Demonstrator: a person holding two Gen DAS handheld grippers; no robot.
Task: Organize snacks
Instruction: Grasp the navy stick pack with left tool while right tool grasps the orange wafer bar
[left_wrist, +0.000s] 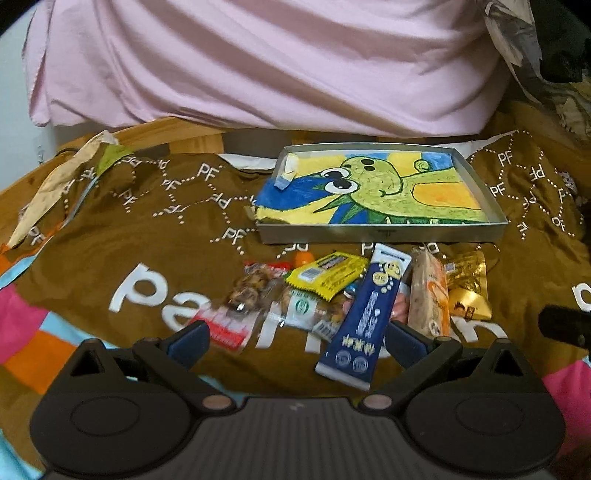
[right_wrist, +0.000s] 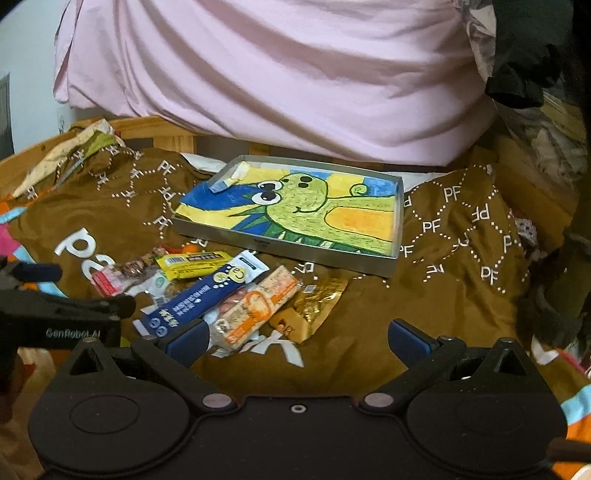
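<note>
Pink sheet behind; brown printed cloth covers the surface. Metal tray with dinosaur drawing sits on it. Snack pile just in front of tray — blue packet, yellow packet, gold packet.

Left gripper: fingers wide open, holding nothing, right finger beside blue packet.

Right gripper: fingers wide open, empty — its view alone shows the left gripper from the side.

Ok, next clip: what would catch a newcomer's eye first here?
The shallow metal tray lined with a bright dinosaur drawing sits mid-scene on the brown printed cloth. Just in front of it lies a loose heap of snacks, where the long blue packet and a yellow wrapper stand out. Both grippers, left and right, are open with nothing between their fingers.
</note>
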